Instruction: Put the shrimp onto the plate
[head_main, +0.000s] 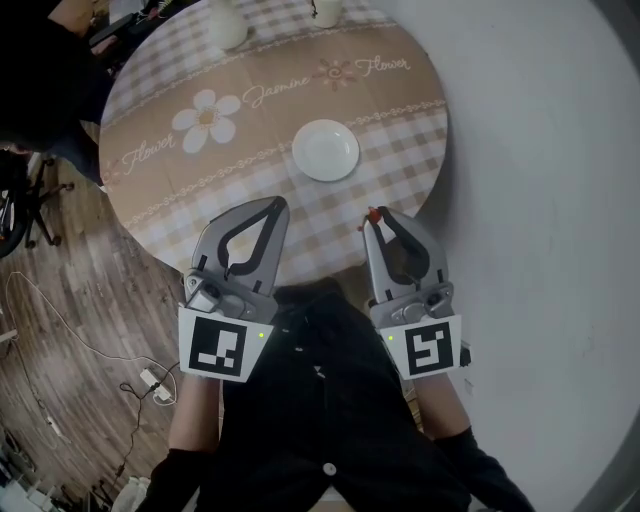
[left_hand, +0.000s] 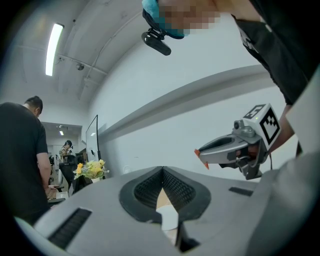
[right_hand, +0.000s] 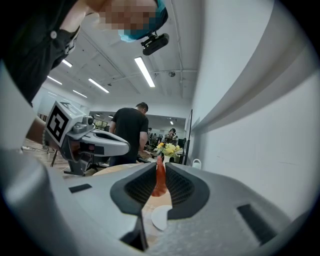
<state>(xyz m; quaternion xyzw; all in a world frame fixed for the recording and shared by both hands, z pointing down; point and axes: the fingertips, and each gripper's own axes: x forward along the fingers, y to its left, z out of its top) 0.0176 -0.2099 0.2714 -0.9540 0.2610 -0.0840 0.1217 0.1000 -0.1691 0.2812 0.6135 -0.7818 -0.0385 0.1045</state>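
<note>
A: Which things are nearest to the person?

B: The two tools. They are held side by side, just in front of the person's dark clothes. The left tool (head_main: 277, 207) has its jaws together, pad against pad. The right tool (head_main: 372, 218) is clamped on the shrimp (right_hand: 160, 176).

A: Where exactly is the shrimp?

B: It stands upright between the tips of the right tool, an orange-red piece pressed from both sides. In the head view it is only a small red spot at the tip, above the near edge of the round surface (head_main: 200, 190).

A: And the plate?

B: The white plate (head_main: 325, 150) lies on the checked cloth of the surface. It is further from the person than both tips and apart from the shrimp, so the shrimp is not yet on it.

A: What is beyond the plate?

B: At the far edge of the surface there are two white vessels (head_main: 228, 25), cut by the frame. The right gripper view shows yellow flowers (right_hand: 167, 148) further away. A person in a black shirt (right_hand: 131, 131) stands behind them. A wooden floor (head_main: 70, 300) is at the left of the surface.
</note>
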